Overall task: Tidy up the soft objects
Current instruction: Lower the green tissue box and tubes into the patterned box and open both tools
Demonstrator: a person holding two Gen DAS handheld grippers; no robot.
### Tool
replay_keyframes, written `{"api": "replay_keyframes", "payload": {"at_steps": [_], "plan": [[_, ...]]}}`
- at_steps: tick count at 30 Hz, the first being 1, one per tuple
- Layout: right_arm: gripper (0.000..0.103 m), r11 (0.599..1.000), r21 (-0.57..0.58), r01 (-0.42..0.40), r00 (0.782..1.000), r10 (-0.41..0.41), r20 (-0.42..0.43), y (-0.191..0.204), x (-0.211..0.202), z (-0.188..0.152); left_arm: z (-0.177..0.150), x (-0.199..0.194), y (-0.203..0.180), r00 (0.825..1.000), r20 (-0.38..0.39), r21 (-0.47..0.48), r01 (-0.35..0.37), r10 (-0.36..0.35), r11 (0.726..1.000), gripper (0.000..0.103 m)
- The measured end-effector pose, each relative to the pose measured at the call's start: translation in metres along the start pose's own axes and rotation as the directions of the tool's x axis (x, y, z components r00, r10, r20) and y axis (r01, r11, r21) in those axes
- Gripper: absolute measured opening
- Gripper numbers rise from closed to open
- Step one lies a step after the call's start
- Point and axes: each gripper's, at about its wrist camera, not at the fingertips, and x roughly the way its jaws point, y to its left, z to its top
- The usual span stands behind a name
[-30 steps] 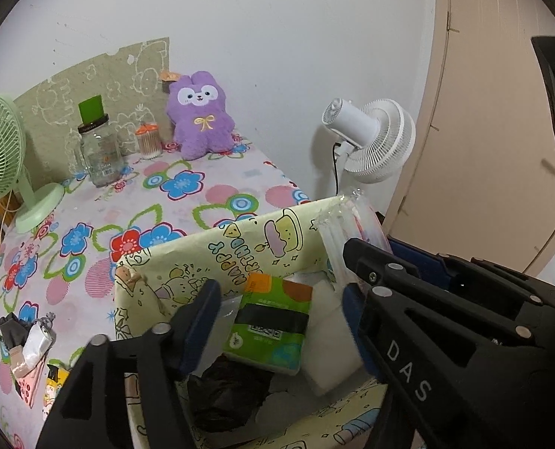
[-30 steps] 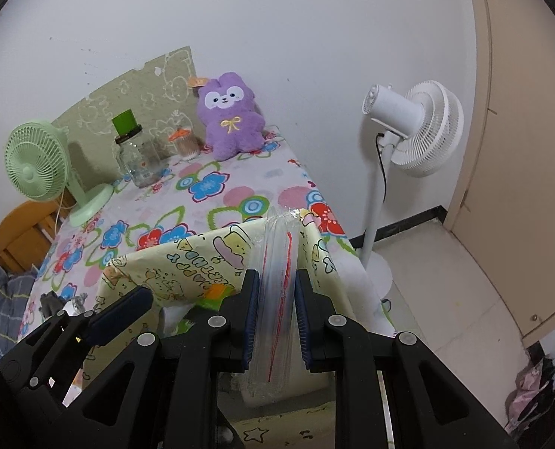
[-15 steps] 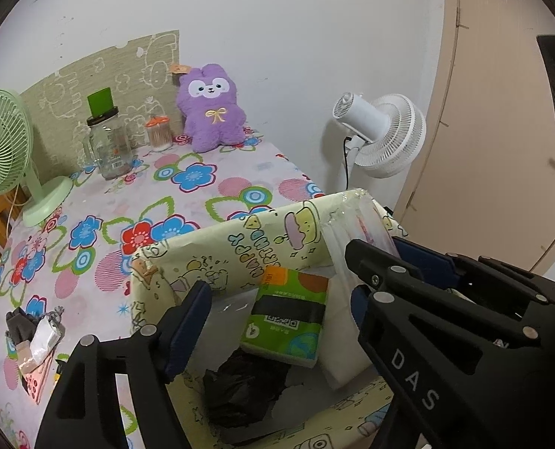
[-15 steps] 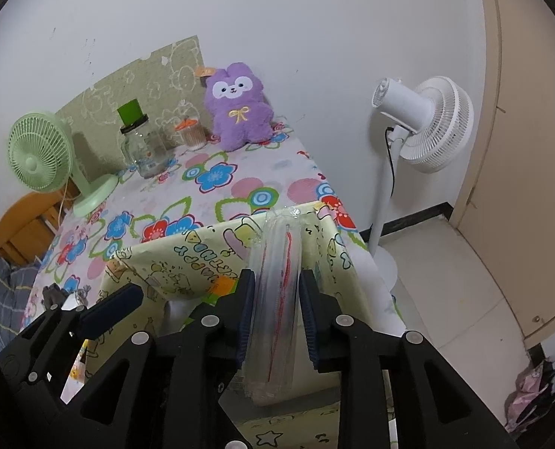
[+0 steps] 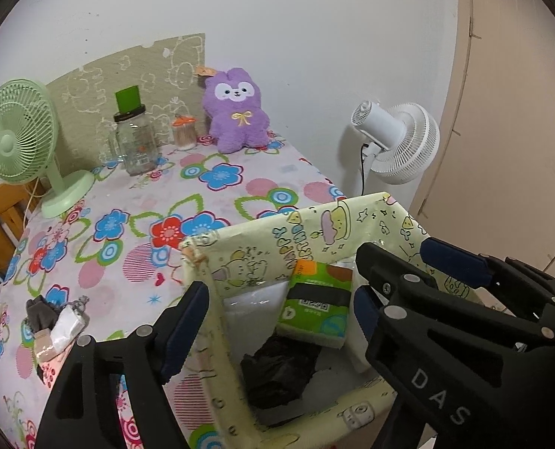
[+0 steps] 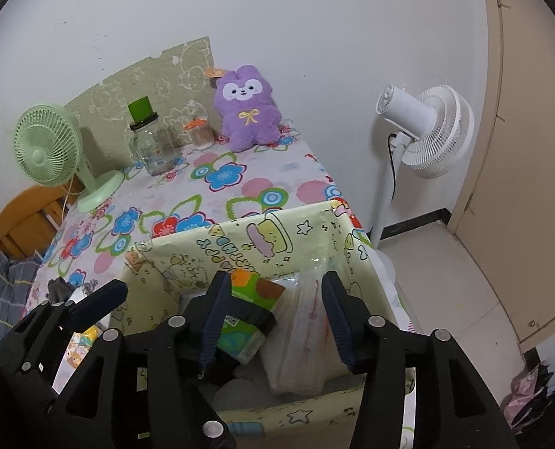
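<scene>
Right gripper (image 6: 275, 314) jaws just opened, releasing the clear packet (image 6: 307, 321) into the box (image 6: 187, 250); left gripper (image 5: 277, 314) wide open, empty.

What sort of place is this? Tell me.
Probably a room in a home: a table under a flowered cloth, a purple plush rabbit against the wall, and a white standing fan beside a beige door.

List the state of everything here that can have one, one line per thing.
Right gripper: open, jaws just opened, clear plastic pack between them, not gripped.
Left gripper: open, empty, jaws just widened.
Clear plastic pack: released, standing in the box.
Fabric box: open-topped, partly filled.
Green tissue pack: in the box, tilted.
Glass jar: lidded, upright.
</scene>
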Motion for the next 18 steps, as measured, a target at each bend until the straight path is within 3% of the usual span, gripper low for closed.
{"api": "replay_keyframes", "payload": {"at_steps": [5,7,18], "plan": [[0.062,1.000,-0.012,-0.010,1.000,0.011,0.020,0.012,-0.010,-0.001,-0.002,-0.012,0.010,1.000,0.012,-0.013,0.002,-0.002,1.000,0.085],[0.072,0.999,-0.019,-0.028,0.999,0.029,0.028,0.018,-0.015,-0.002,-0.003,-0.018,0.013,1.000,0.024,-0.013,0.002,-0.001,1.000,0.087],[0.074,0.996,-0.057,-0.062,0.997,0.064,0.045,0.052,-0.034,-0.006,-0.011,-0.045,0.034,0.997,0.067,-0.032,-0.041,0.043,0.999,0.096]]}}
